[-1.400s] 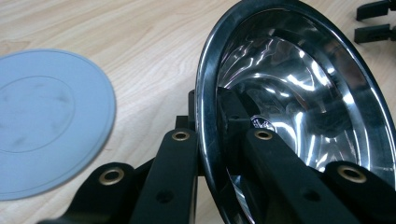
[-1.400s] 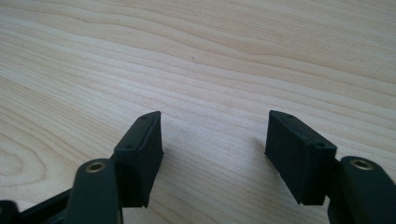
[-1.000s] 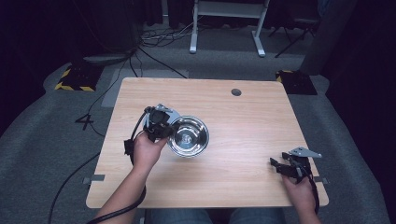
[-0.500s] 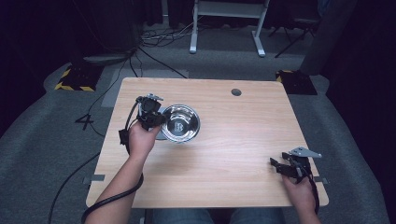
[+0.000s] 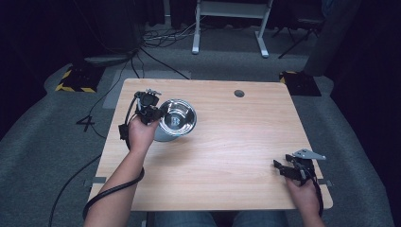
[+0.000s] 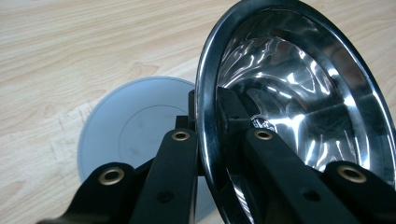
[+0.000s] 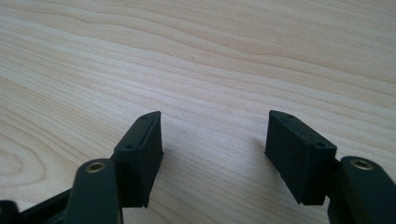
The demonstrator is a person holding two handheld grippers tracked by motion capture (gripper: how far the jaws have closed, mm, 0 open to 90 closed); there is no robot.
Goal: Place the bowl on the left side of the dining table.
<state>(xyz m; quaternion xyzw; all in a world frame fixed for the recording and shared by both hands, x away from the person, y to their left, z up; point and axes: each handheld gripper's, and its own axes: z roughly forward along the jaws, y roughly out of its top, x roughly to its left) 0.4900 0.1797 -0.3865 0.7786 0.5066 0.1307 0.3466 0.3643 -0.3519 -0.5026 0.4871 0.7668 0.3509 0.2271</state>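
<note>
A shiny steel bowl (image 5: 178,118) hangs tilted above the left part of the wooden table (image 5: 236,146). My left gripper (image 5: 159,116) is shut on its left rim. In the left gripper view the gripper (image 6: 208,109) has one jaw inside the bowl (image 6: 299,88) and one outside the rim. A flat grey round plate (image 6: 126,135) lies on the table under the bowl, and its edge (image 5: 160,136) peeks out in the high view. My right gripper (image 5: 282,168) rests near the table's front right corner, open, with bare wood between its jaws (image 7: 215,135).
A round cable hole (image 5: 239,93) sits near the table's far edge. Cables trail from the left gripper over the table's left edge to the floor. Behind the table stand a white desk frame (image 5: 227,23) and floor cables.
The left gripper has carried the bowl up and toward the far left. The bowl has come off the grey plate, which now shows beneath it. The right gripper has not moved.
</note>
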